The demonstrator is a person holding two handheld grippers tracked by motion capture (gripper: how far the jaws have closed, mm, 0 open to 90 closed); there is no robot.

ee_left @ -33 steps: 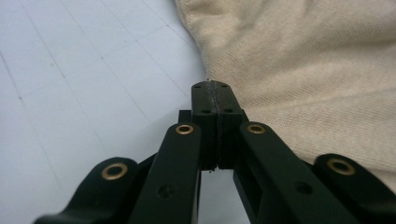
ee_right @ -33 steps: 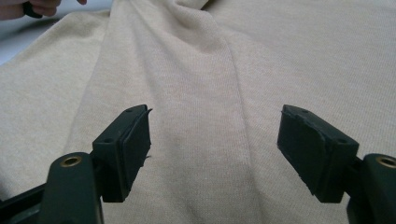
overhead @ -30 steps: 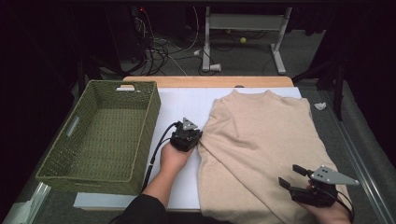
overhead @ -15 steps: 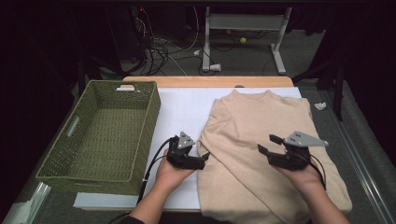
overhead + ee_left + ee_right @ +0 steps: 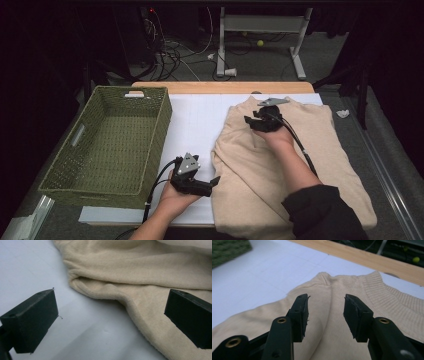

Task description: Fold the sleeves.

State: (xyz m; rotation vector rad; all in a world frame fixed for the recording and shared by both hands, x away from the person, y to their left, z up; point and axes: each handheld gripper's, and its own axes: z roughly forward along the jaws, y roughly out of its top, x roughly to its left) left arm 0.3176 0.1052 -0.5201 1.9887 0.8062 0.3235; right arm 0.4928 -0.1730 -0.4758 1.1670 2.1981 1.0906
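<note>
two grippers at a beige sweater

the sweater (image 5: 280, 165) lies flat on the white sheet (image 5: 200, 125), right of the green basket (image 5: 107, 145). left gripper (image 5: 212, 182), jaws wide, sits at its near left edge. right gripper (image 5: 252, 121), jaws just closing, empty, hovers by the collar.

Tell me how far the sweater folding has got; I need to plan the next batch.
Early stage. Done: the beige sweater lies on the white sheet with its left side already folded inward. In hand: the right hand-held gripper, jaws just closing, is at the shoulder beside the collar; the left hand-held gripper stands open at the lower left edge, gripping nothing. Left: further folds, and the green basket holds nothing yet.
</note>
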